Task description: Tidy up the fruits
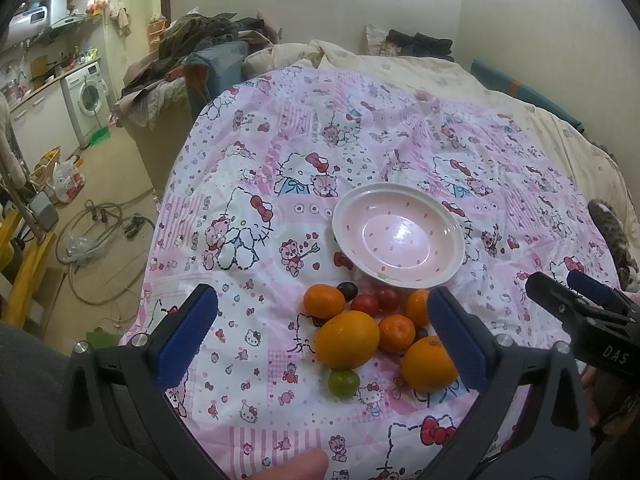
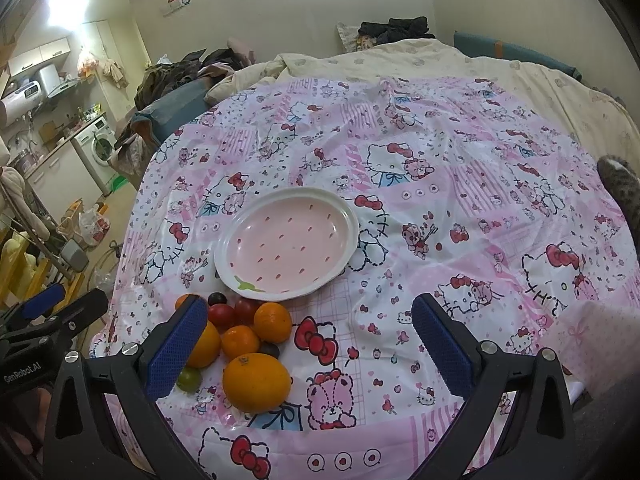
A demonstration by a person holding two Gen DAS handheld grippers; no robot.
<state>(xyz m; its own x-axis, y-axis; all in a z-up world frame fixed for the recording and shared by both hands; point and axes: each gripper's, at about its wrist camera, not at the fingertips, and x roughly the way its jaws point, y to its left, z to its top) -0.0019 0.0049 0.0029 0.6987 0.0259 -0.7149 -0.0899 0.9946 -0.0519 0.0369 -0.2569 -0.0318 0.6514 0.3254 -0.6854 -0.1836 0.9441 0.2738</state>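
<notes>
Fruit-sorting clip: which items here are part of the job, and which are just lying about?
Part of the job:
- pink plate, with nothing on it
- oranges
- red tomatoes
- green fruit
- left gripper and right gripper, both open

Lying about:
- patterned cloth
- clothes pile
- washing machine
- cat

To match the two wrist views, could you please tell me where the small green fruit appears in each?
Left wrist: green fruit low centre, just below the biggest orange.
Right wrist: lower left, partly behind the left finger.
Shared landmark: pink plate beyond the fruit pile.
</notes>
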